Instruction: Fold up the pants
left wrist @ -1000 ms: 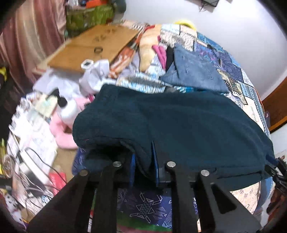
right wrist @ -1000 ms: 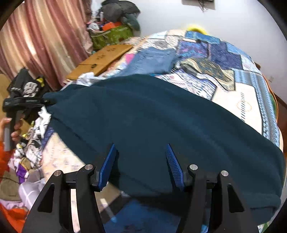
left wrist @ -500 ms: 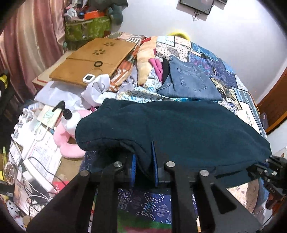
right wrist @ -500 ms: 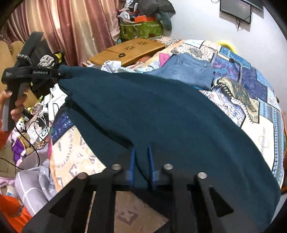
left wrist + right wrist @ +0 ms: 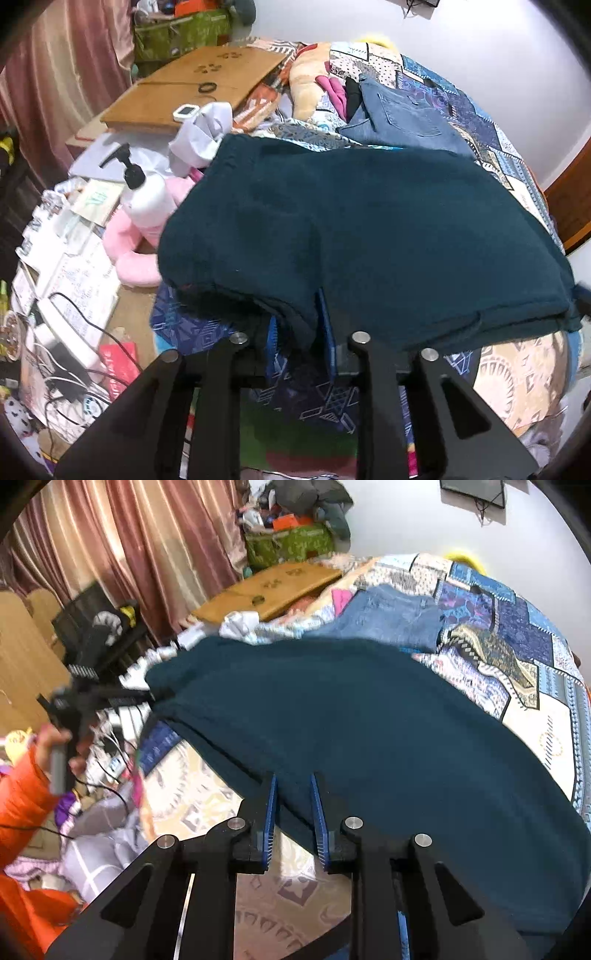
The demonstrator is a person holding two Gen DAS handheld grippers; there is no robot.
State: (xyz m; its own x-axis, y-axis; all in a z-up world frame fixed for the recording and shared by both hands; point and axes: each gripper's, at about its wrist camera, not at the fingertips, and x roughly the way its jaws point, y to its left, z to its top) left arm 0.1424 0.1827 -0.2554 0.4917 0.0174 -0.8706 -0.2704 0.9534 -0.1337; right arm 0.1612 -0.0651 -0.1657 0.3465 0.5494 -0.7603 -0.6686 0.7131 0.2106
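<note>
Dark teal pants (image 5: pixel 369 221) lie spread across the patchwork quilt (image 5: pixel 517 646). My left gripper (image 5: pixel 298 325) is at their near left corner. Its jaws are opening, and a bunched fold of the cloth hangs slack between the blue pads. In the right wrist view the same pants (image 5: pixel 369 738) stretch away, and my right gripper (image 5: pixel 293 805) straddles their near edge. Its jaws are opening too, with the thin hem loose in the gap. The left gripper (image 5: pixel 110 698) shows there at the pants' far corner, held by a hand (image 5: pixel 55 738) in an orange sleeve.
Folded blue jeans (image 5: pixel 406 114) lie on the quilt beyond the pants. Left of the bed are a wooden board (image 5: pixel 192 88), a white pump bottle (image 5: pixel 142 195), a pink plush toy (image 5: pixel 133 240), papers and cables (image 5: pixel 66 295). Curtains (image 5: pixel 147 554) hang behind.
The right jaws closed onto the pants' edge, then parted slightly. The left gripper sank and its jaws widened a little. The pants dropped flatter onto the quilt.
</note>
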